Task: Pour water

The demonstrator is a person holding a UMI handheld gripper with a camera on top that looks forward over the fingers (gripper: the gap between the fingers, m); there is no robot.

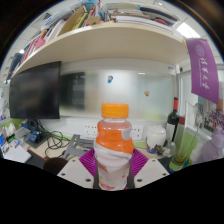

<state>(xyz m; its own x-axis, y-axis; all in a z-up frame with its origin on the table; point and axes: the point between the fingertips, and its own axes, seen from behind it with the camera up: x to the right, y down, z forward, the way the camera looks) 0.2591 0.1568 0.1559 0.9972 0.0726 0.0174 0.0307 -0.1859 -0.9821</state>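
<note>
To the left, beyond my gripper, a dark monitor (35, 88) stands on a cluttered table (45, 150), with cables and small items I cannot make out in front of it. A long white shelf (100, 45) runs overhead, loaded with books.

In the middle, my gripper (114, 163) is clamped on a clear plastic bottle (114, 148) with an orange cap (115, 111). Both purple pads (88, 162) press against its sides. The bottle stands upright, lifted in front of me, its cap on. I cannot tell how much water is inside.

To the right, a dark glass bottle (173, 121) stands on the table near the wall, with a purple banner (203, 68) hanging above it. Something pale green sits near it, possibly a cup, but I cannot be sure.

As I judge it, the task is at an early stage: the bottle is grasped and raised, but not tilted, so no pouring has begun. Reaching a receiving vessel and tipping the bottle remain, and the cap appears to be in the way.
</note>
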